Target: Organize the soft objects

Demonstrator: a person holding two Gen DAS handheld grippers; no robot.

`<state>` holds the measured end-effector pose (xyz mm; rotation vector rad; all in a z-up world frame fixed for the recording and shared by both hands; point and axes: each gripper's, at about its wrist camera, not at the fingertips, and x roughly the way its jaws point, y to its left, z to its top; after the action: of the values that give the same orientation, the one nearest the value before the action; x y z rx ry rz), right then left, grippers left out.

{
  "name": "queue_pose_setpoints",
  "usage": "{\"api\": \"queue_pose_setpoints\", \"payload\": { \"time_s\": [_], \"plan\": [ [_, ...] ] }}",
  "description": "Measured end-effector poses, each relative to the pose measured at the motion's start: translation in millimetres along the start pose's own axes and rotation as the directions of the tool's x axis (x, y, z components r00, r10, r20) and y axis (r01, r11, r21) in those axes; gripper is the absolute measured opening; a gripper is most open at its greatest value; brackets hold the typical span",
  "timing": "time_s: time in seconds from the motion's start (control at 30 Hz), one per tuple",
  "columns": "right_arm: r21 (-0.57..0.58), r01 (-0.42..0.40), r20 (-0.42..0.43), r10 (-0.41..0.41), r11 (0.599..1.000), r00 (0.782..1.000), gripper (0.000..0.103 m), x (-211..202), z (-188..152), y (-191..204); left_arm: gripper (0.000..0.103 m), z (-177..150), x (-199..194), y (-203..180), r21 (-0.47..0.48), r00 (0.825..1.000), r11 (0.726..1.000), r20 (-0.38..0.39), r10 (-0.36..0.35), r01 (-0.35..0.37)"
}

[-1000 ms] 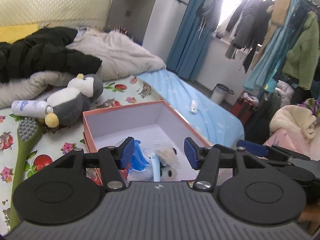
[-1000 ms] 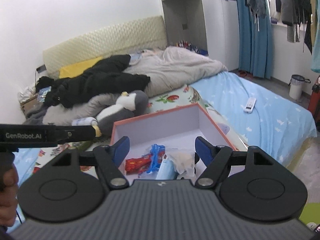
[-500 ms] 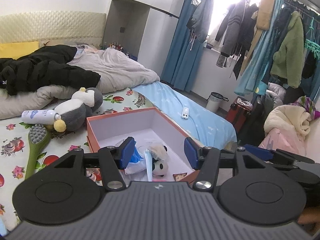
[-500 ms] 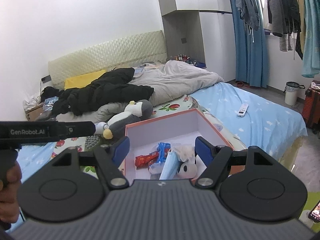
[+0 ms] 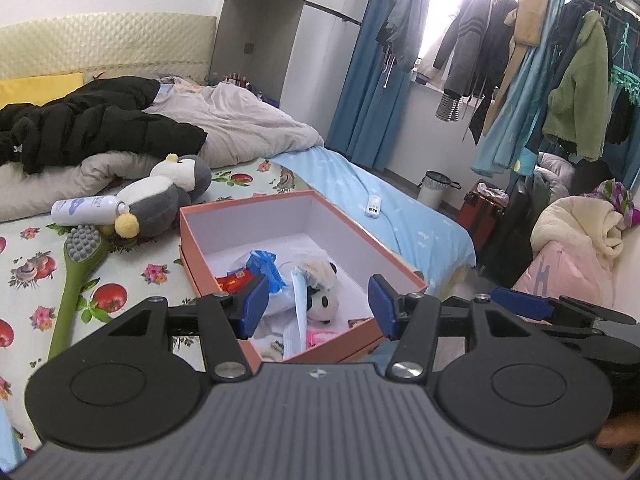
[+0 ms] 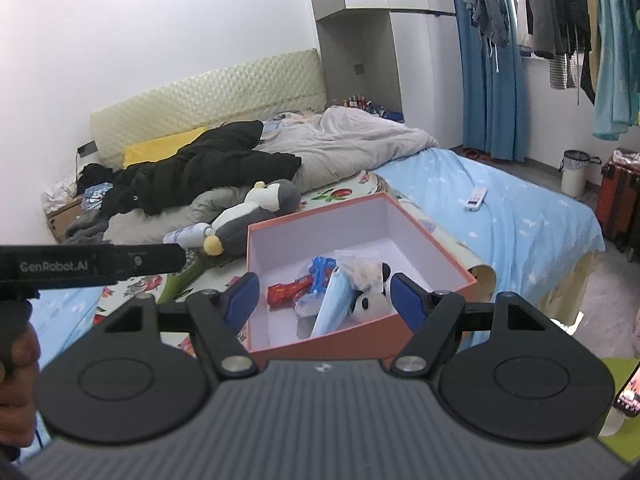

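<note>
An orange box (image 5: 224, 216) (image 6: 360, 342) with white inside stands on the bed. It holds a small panda plush (image 5: 322, 304) (image 6: 370, 298), a blue face mask (image 6: 330, 306), a red packet (image 6: 286, 290) and blue wrapping (image 5: 262, 264). A grey and white penguin plush (image 5: 160, 200) (image 6: 256, 208) lies beyond the box on the fruit-print sheet. My left gripper (image 5: 318, 306) is open and empty above the box's near end. My right gripper (image 6: 324, 300) is open and empty, also above the near side.
A green long-handled brush (image 5: 76, 276) and a white spray can (image 5: 86, 208) lie left of the penguin. A black jacket (image 6: 200, 168) and grey duvet (image 6: 352, 140) sit at the bed's head. A white remote (image 6: 475, 198) lies on the blue sheet. Clothes rack (image 5: 560, 80) stands right.
Both grippers have pulled back and risen from the box, so more of the box and room shows. Both stay open and empty.
</note>
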<state>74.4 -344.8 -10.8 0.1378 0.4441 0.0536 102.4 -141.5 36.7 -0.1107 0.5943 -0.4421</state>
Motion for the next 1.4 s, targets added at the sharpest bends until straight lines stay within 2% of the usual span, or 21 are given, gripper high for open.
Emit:
{"api": "queue_pose_setpoints", "payload": {
  "time_s": [0.5,0.6,0.73,0.83,0.9,1.1,1.4],
  "plan": [
    [-0.001,0.036,-0.044,-0.036,0.999,0.998,0.075,-5.9,-19.3,-0.2,0.061,-25.5,5.9,7.3,-0.02,0.998,1.0,-0.058,0.01,-0.012],
    [-0.003,0.034,-0.053,-0.034,0.999,0.998,0.075,-5.2,-22.2,0.5,0.066,-30.0,8.4,7.0,-0.016,0.997,1.0,-0.071,0.007,-0.008],
    [-0.003,0.035,-0.053,-0.035,0.999,0.998,0.075,-5.7,-23.6,1.0,0.066,-33.4,11.8,11.7,-0.031,0.997,0.999,-0.08,0.011,-0.014],
    [-0.005,0.04,-0.053,-0.041,0.999,0.998,0.075,-6.2,-24.3,0.1,0.074,-33.1,11.9,13.1,-0.038,0.997,0.999,-0.075,0.026,-0.029],
    [-0.005,0.047,-0.053,-0.048,0.999,0.997,0.074,-6.7,-24.7,-1.2,0.085,-32.9,10.4,13.6,-0.047,0.997,0.998,-0.068,0.037,-0.04],
    [0.002,0.054,-0.056,-0.054,0.999,0.997,0.075,-7.9,-25.5,-4.8,0.097,-28.5,11.2,13.9,-0.032,0.996,0.998,-0.071,0.05,-0.053],
    [0.0,0.057,-0.056,-0.057,0.998,0.997,0.075,-6.9,-25.4,-6.5,0.1,-29.2,12.0,10.4,-0.021,0.995,0.999,-0.093,0.047,-0.05]
  ]
}}
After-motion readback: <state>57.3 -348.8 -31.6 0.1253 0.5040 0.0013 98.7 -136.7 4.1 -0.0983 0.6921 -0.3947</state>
